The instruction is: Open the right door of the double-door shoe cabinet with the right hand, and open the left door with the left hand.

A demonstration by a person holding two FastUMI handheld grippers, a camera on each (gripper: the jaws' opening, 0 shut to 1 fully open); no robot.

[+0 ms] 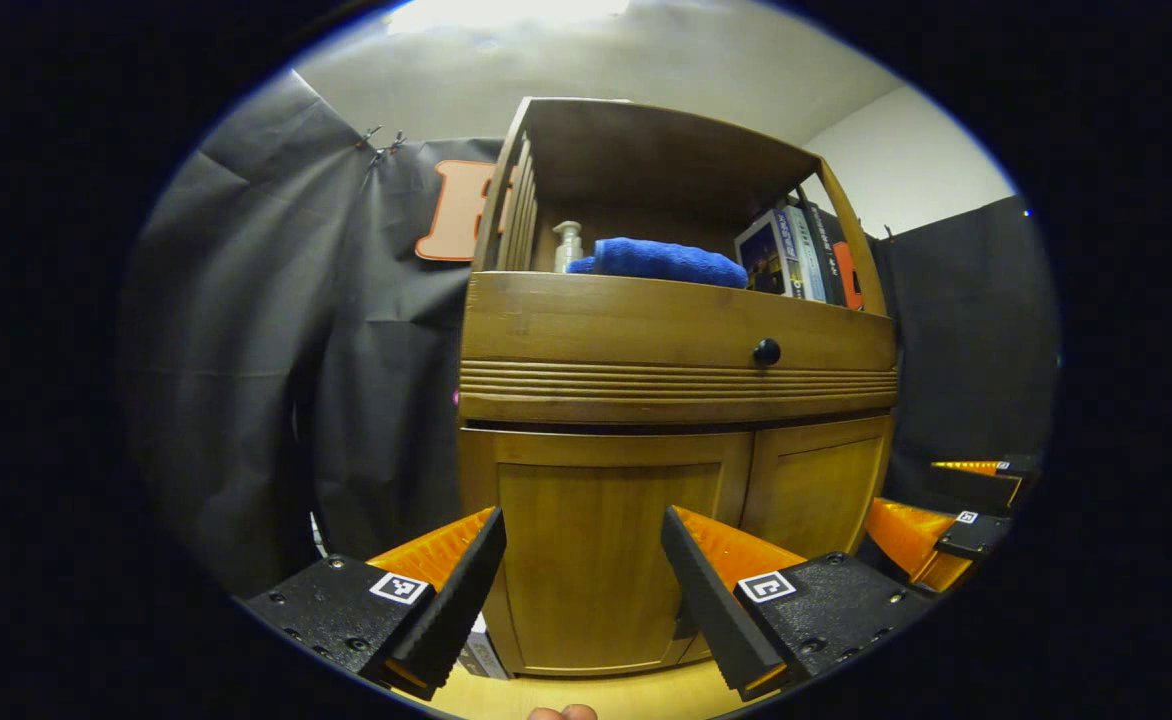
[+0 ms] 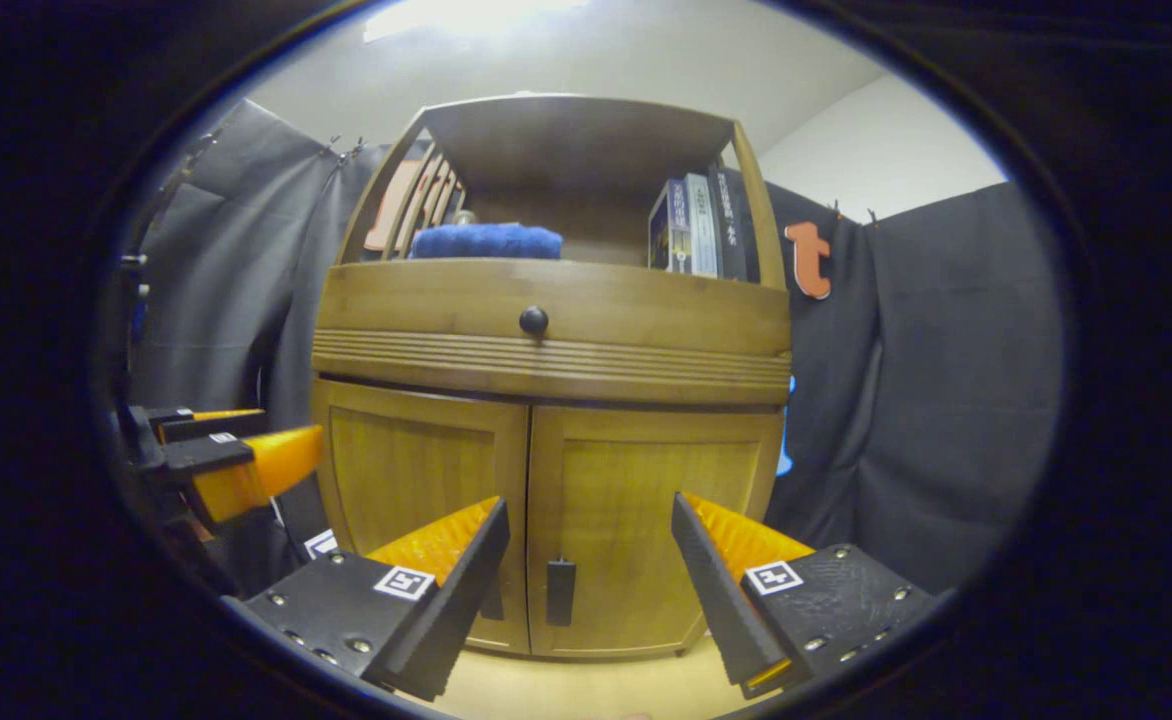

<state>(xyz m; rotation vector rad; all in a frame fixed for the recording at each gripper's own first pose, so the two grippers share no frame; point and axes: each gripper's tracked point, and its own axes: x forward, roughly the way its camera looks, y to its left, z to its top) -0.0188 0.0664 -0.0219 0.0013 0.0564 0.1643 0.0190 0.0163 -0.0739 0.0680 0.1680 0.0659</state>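
Shoe cabinet (image 2: pixel 551 440) stands straight ahead, both doors closed. Right door (image 2: pixel 661 520) carries a dark handle (image 2: pixel 560 592) low near the centre seam; left door (image 2: pixel 416 500) beside it, its handle mostly hidden behind a finger. Right gripper (image 2: pixel 586 590) w/ fingers spread wide, holding nothing, handle showing in the gap between them. Drawer w/ round knob (image 2: pixel 533 320) above the doors. Upper shelf: blue towel (image 2: pixel 486 241) at left, books (image 2: pixel 698 228) at right. Left gripper (image 2: pixel 236 450) at the left edge, short of the cabinet, holding nothing.

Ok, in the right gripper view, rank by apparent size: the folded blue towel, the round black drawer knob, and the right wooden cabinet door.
1. right wooden cabinet door
2. folded blue towel
3. round black drawer knob

The towel lies farther back on the shelf, so it may look smaller than it is.
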